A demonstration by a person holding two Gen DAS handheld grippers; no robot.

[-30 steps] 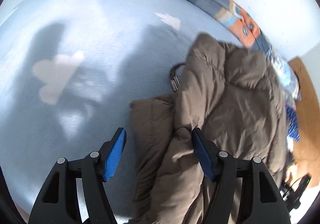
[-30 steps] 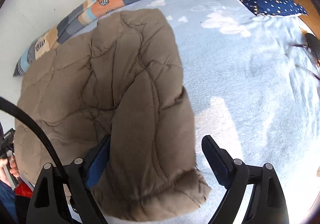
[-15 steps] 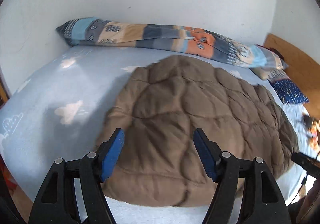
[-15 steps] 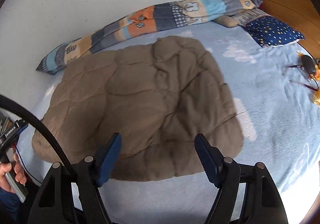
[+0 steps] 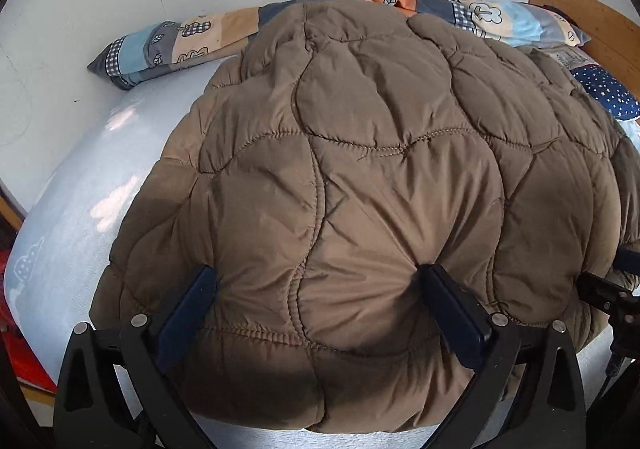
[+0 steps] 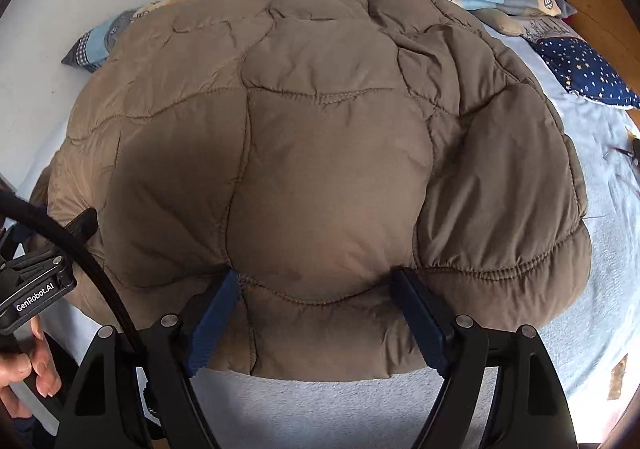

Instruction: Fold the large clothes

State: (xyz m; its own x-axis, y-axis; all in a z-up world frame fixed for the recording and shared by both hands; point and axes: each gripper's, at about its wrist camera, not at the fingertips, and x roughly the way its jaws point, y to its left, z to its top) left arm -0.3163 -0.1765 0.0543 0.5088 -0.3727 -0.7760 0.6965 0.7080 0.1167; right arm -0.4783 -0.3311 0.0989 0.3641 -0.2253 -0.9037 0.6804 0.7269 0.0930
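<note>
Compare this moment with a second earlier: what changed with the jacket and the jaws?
Both views closed in on the brown quilted jacket, now folded into a compact bundle. The left gripper and right gripper straddle its near edge, jaws just opened wider, fingertips pressing into the padding. The patchwork blanket stayed along the wall.

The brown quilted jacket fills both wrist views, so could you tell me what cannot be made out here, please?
- Left wrist view: the left gripper pushes its fingertips into the brown quilted jacket; the puffed fabric hides their ends.
- Right wrist view: the right gripper likewise.
- Both views: sleeves, zip and the folded layers underneath stay hidden by the jacket's top panel.
- Right wrist view: the small dark object is cut off by the lens edge.
</note>
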